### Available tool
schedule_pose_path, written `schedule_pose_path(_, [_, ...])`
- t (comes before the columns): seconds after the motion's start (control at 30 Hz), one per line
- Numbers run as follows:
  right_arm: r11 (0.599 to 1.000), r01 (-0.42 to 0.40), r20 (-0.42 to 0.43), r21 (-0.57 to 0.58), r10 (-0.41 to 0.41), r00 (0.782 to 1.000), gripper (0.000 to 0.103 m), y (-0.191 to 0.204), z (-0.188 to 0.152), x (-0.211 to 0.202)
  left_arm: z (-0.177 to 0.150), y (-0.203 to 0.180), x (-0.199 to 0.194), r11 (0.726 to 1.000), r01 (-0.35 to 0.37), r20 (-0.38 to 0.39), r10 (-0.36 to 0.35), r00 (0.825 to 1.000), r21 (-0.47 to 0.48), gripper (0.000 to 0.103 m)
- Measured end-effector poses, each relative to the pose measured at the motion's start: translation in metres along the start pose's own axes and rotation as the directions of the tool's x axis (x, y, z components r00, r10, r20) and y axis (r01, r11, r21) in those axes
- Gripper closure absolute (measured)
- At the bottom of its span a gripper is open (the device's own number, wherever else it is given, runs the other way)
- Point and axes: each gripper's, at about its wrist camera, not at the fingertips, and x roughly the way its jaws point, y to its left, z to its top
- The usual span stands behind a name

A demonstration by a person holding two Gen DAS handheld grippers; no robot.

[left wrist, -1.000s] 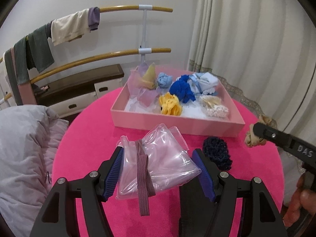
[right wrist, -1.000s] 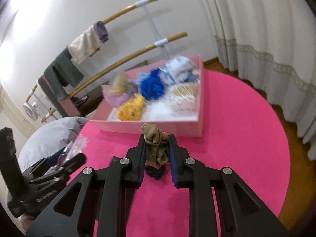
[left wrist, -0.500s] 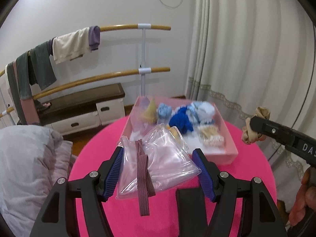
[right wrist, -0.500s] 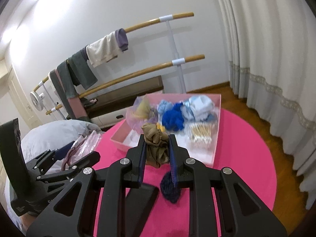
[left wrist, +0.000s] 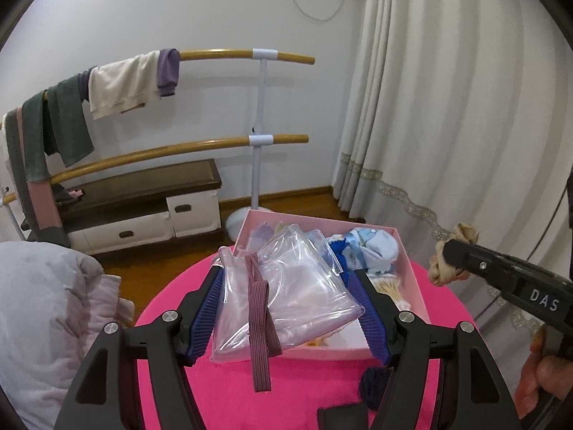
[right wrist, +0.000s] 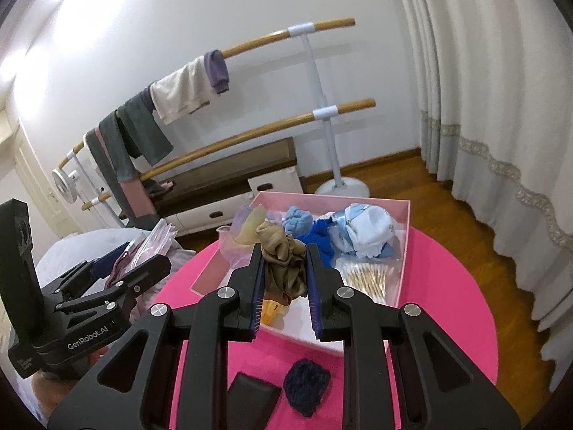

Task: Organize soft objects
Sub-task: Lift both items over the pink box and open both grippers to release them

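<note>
My left gripper (left wrist: 286,286) is shut on a clear plastic zip bag (left wrist: 286,290) with a maroon elastic band (left wrist: 259,326) hanging over it, held above the pink table (left wrist: 304,390). My right gripper (right wrist: 284,268) is shut on a tan scrunchie (right wrist: 284,268), held above the pink box (right wrist: 406,236); the scrunchie also shows in the left wrist view (left wrist: 453,259). The box holds blue, white and yellow soft items and cotton swabs. A dark navy scrunchie (right wrist: 306,385) lies on the table in front of the box.
A black flat object (right wrist: 254,399) lies by the navy scrunchie. A ballet barre (right wrist: 286,122) with hung clothes, a low bench (left wrist: 143,200) and curtains (right wrist: 483,107) stand behind the table. A grey padded garment (left wrist: 50,322) lies at the left.
Both grippers have risen well above the table with their loads; the box and table now appear lower and farther away. Grips unchanged.
</note>
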Motion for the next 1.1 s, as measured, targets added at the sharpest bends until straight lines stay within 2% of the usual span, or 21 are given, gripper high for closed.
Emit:
schedule_pose_path(0.33, [0.998, -0.001, -0.130, 0.056, 0.008, 0.991, 0.084, -0.027, 0.007, 0.067, 0.045, 0.002, 0.099, 0.999, 0.035, -0.130, -0.038, 0.991, -0.027, 0.037])
schedule_pose_path(0.57, [0.997, 0.004, -0.182, 0.082, 0.011, 0.983, 0.083, -0.039, 0.001, 0.096, 0.077, 0.005, 0.158, 0.998, 0.038, -0.177, -0.046, 0.983, -0.045, 0.037])
schedule_pose_path(0.83, [0.995, 0.014, -0.214, 0.101, 0.008, 0.977, 0.082, -0.045, -0.003, 0.114, 0.081, 0.004, 0.201, 0.999, 0.029, -0.216, -0.037, 0.976, -0.039, 0.032])
schedule_pose_path(1.0, [0.993, 0.015, -0.228, 0.117, 0.012, 0.974, 0.070, -0.048, -0.007, 0.118, 0.082, 0.003, 0.218, 0.999, 0.013, -0.214, -0.021, 0.977, -0.035, 0.024])
schedule_pose_path(1.1, [0.992, 0.014, -0.221, 0.129, 0.015, 0.975, 0.060, -0.049, -0.008, 0.116, 0.073, 0.006, 0.208, 0.999, 0.011, -0.195, -0.018, 0.981, -0.037, 0.014])
